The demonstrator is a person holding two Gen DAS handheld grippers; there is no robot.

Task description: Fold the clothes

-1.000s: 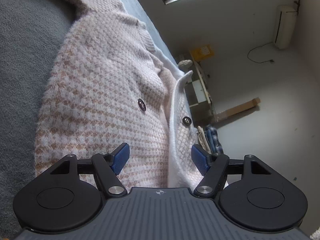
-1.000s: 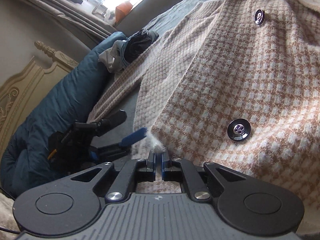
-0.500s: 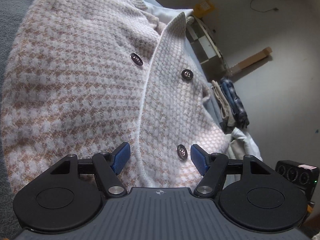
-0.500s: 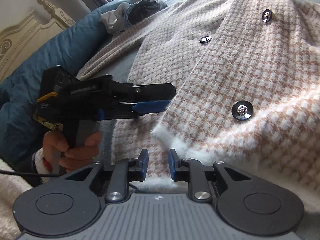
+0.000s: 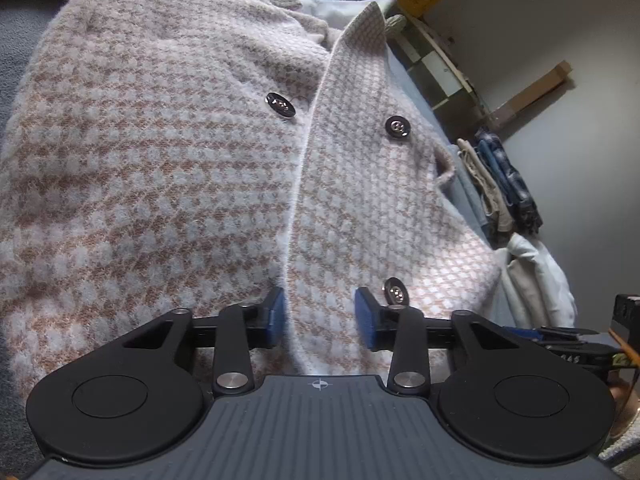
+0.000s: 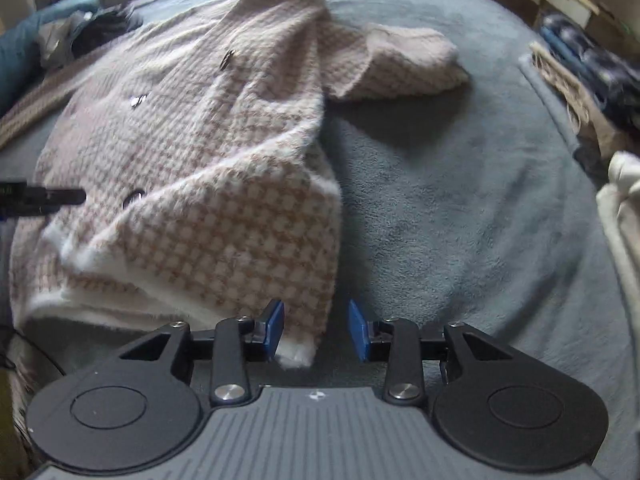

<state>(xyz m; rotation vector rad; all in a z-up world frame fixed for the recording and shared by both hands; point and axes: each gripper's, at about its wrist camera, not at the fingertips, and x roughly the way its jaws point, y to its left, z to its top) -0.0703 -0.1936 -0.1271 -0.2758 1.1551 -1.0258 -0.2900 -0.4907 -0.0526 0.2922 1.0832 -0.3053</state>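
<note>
Now the left tongs (image 5: 320, 314) have just been closing around the cardigan (image 5: 168, 152) front edge on the bed (image 6: 440, 200), not visibly clamped yet. Right tongs (image 6: 316, 330) have just been opening, hem corner loose between them. Next: pinch and fold. Only the right view shows the sleeve (image 6: 408, 60).

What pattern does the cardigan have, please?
Cardigan: small pink-tan and white houndstooth check, clearest in the left wrist view.

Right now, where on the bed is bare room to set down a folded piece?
Free: the grey fleece blanket right of the pink-and-white checked knit cardigan, below its sleeve. Crowded: the right edge, with stacked folded clothes, and the far-left corner.
</note>
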